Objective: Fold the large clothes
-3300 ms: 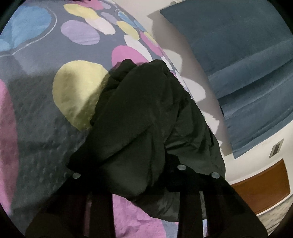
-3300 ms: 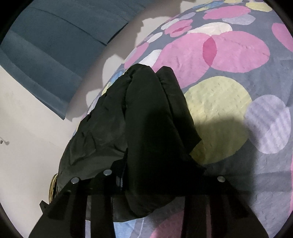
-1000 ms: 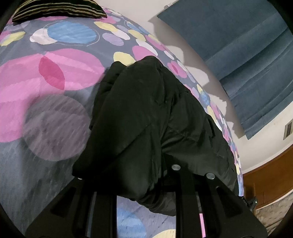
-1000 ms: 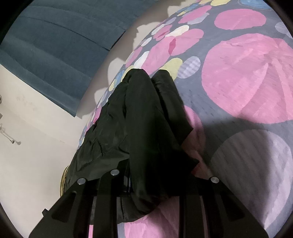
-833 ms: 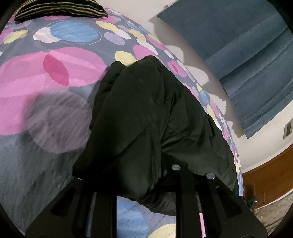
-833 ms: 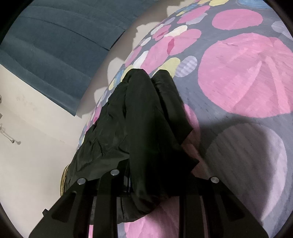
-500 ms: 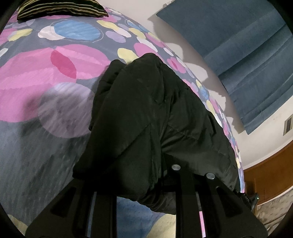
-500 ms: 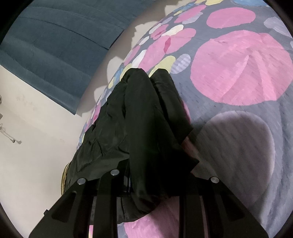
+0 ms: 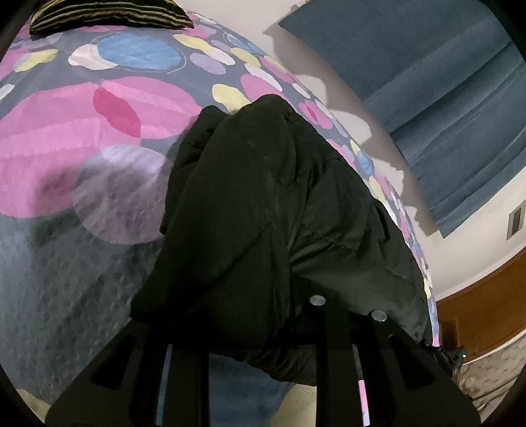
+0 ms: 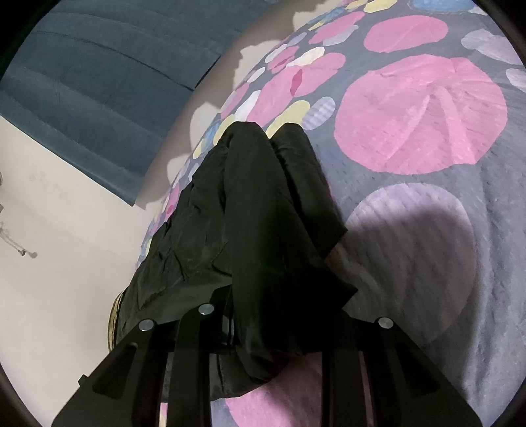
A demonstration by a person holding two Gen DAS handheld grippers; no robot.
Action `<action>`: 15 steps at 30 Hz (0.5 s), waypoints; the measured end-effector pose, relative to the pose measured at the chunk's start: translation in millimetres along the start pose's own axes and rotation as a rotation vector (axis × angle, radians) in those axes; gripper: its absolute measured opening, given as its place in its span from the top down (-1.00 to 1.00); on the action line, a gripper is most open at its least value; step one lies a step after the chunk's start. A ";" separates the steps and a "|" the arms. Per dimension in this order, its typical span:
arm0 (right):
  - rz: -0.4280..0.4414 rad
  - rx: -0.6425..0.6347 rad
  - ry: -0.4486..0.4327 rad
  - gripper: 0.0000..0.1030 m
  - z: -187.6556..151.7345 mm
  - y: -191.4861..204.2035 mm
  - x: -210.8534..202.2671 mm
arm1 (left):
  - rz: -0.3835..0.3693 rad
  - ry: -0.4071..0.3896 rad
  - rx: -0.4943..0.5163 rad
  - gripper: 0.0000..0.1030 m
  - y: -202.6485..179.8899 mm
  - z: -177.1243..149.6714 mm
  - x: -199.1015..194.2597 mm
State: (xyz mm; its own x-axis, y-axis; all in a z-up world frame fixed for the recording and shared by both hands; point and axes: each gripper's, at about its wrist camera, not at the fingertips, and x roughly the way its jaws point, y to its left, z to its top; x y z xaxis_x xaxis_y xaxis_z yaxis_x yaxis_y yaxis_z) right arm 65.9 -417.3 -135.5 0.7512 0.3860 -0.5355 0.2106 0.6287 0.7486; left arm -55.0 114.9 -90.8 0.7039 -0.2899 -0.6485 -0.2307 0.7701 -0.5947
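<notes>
Black jacket (image 9: 263, 203), padded and bunched into long folds, hangs lengthwise between the two grippers above the bedspread (image 9: 65, 262). Same garment in the right wrist view (image 10: 256, 236); its far end droops toward the bed surface near the edge by the wall.

Left gripper (image 9: 256, 328): jaws set narrow, clamped on a thick wad of the jacket; fabric spills over and hides the fingertips.

Right gripper (image 10: 266, 331): jaws likewise narrow, pinching the other bunched end; cloth hangs below the jaws.

Bedspread: grey, with pink, yellow, blue and lilac circles. Striped pillow (image 9: 108, 14) at the far end. Blue curtain (image 9: 443, 82) on the pale wall; wooden skirting (image 9: 486, 295) lower right.

No brand, label or legible writing seen on the jacket or elsewhere.
</notes>
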 end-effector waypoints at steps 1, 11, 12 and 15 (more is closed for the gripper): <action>-0.001 0.001 0.000 0.51 0.2 0.0 0.0 | 0.001 0.001 0.002 0.60 -0.6 -0.4 0.0; -0.004 0.004 0.002 0.51 -3.9 1.0 -2.6 | -0.011 0.021 0.003 0.58 0.7 0.2 -0.3; 0.001 0.008 0.007 0.51 -2.9 0.2 -2.4 | -0.017 0.026 -0.002 0.56 1.5 0.2 -0.6; 0.023 0.058 0.014 0.43 -1.5 -5.5 -3.5 | -0.033 0.035 -0.032 0.38 6.1 0.0 -2.0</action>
State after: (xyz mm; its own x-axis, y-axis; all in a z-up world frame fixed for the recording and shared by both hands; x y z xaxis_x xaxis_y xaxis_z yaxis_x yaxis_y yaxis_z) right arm 61.2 -421.2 -138.3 0.7476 0.4097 -0.5226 0.2290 0.5796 0.7821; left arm -57.8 120.1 -93.2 0.6876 -0.3354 -0.6439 -0.2292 0.7413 -0.6308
